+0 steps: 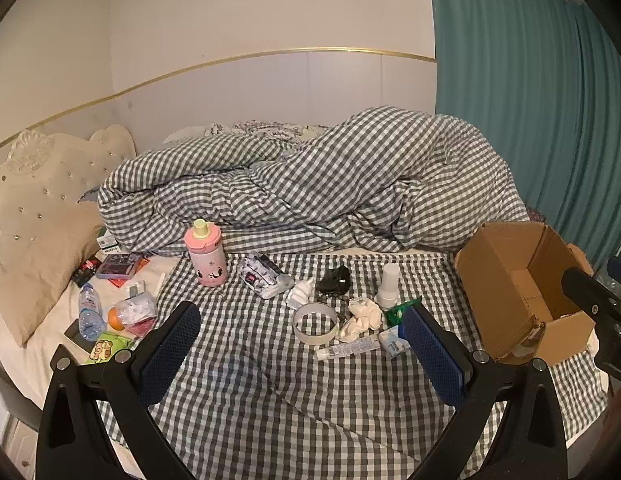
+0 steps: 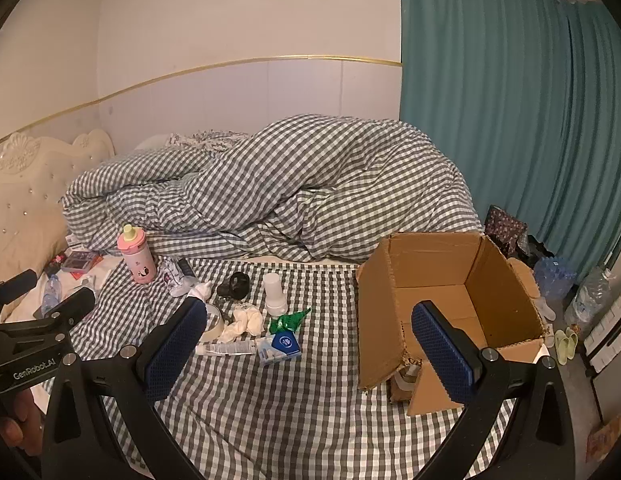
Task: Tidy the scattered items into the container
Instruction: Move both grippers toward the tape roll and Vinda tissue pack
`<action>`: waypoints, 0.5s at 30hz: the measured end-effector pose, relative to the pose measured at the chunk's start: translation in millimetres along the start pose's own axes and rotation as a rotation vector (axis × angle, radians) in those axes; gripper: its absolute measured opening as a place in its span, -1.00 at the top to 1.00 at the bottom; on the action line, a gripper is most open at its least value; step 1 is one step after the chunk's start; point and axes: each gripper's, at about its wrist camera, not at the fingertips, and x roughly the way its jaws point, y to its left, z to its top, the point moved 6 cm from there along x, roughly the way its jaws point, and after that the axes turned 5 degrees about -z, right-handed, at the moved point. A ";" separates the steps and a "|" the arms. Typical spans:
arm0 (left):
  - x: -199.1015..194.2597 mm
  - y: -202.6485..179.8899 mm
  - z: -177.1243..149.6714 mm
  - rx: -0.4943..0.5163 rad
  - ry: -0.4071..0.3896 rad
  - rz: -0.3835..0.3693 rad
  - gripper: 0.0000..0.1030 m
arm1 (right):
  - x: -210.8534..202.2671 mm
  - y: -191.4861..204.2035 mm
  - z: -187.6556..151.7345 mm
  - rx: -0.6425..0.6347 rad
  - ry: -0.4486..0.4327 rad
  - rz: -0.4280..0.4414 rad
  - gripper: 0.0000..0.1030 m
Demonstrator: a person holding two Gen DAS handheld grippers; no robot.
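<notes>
Tape roll point(image 2: 214, 322) half hidden behind right gripper point(image 2: 308, 342) finger; clutter by pillow point(image 1: 34, 248) too small to identify. Both grippers, left gripper point(image 1: 302, 346) too, wide apart, empty. Cardboard box point(image 2: 390, 320) open on bed's right; scattered items point(image 1: 352, 316) mid-sheet, rumpled duvet point(image 1: 310, 184) behind.

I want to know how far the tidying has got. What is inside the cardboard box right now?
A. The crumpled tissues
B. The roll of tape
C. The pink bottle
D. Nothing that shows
D: the cardboard box shows only bare floor, while the pink bottle, roll of tape and crumpled tissues lie on the bed.
</notes>
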 end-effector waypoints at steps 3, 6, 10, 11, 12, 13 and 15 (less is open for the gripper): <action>5.0 1.8 0.6 -0.006 0.005 0.000 -1.00 | 6.9 3.4 0.4 -0.008 0.004 0.004 -0.99; 11.1 5.2 0.4 -0.012 0.013 -0.003 -1.00 | 13.8 6.8 0.9 -0.015 0.009 0.010 -0.99; 19.0 9.6 0.0 -0.019 0.024 0.002 -1.00 | 23.2 10.2 1.4 -0.019 0.018 0.019 -0.99; 21.3 11.0 -0.2 -0.020 0.027 0.003 -1.00 | 26.3 11.4 1.8 -0.021 0.020 0.020 -0.99; 23.3 12.7 -0.1 -0.022 0.030 0.005 -1.00 | 29.1 12.0 2.7 -0.023 0.023 0.021 -0.99; 25.7 14.7 -0.4 -0.025 0.033 0.007 -1.00 | 32.6 13.4 2.5 -0.028 0.026 0.022 -0.99; 31.0 18.7 -2.1 -0.031 0.041 0.012 -1.00 | 38.0 15.6 1.7 -0.035 0.031 0.024 -0.99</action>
